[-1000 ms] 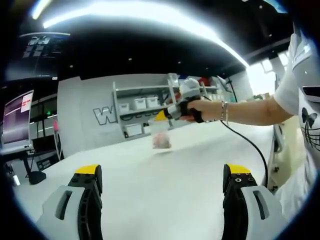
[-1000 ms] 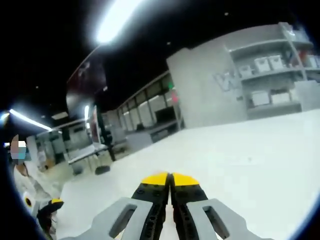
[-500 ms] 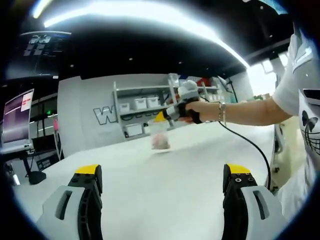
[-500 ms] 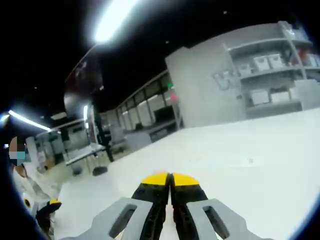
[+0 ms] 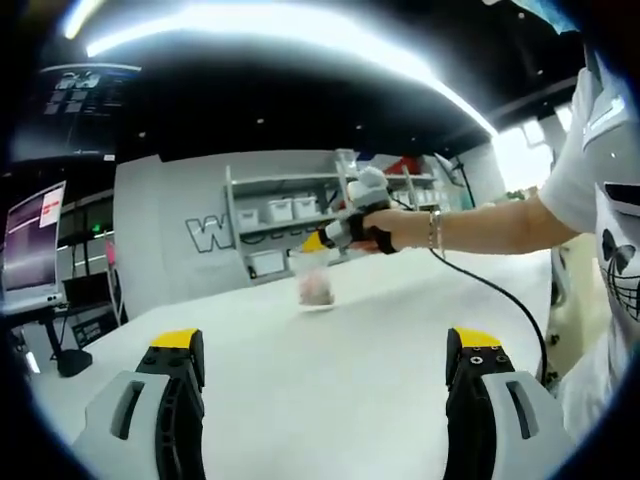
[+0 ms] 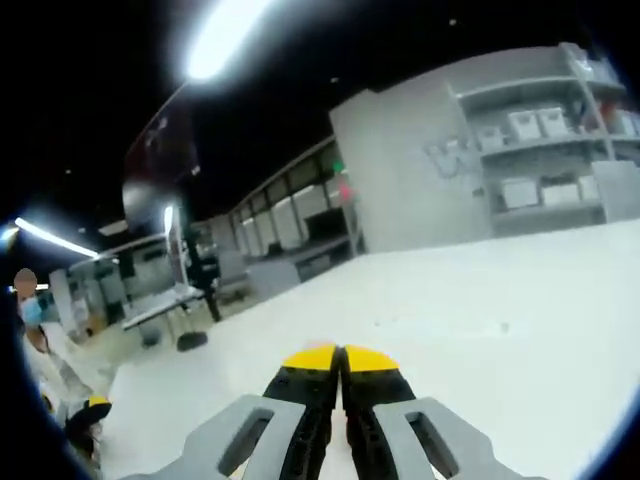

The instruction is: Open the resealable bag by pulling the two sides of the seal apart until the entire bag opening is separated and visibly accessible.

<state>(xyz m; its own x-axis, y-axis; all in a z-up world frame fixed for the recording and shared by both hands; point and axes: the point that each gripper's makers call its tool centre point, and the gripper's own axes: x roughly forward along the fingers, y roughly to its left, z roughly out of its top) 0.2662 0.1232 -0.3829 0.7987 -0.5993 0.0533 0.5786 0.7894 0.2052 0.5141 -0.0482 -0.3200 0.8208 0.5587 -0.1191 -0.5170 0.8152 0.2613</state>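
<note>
In the left gripper view, a clear resealable bag (image 5: 315,279) with pinkish contents hangs just above the white table (image 5: 330,400). A person's hand holds my right gripper (image 5: 318,241) over it, pinched on the bag's top edge. My left gripper (image 5: 326,345) is nearer the camera, its yellow-tipped jaws wide apart with nothing between them, well short of the bag. In the right gripper view, my right gripper (image 6: 339,358) has its yellow tips pressed together. The bag is hidden below them.
A grey wall shelf (image 5: 275,215) with white bins stands behind the table. A monitor (image 5: 30,245) sits at the far left. A black cable (image 5: 500,295) trails from the right gripper toward the person's torso (image 5: 610,220) at the right edge.
The right gripper and the hanging bag have drifted slightly left and up in the left gripper view. My left gripper's jaws have kept the same gap.
</note>
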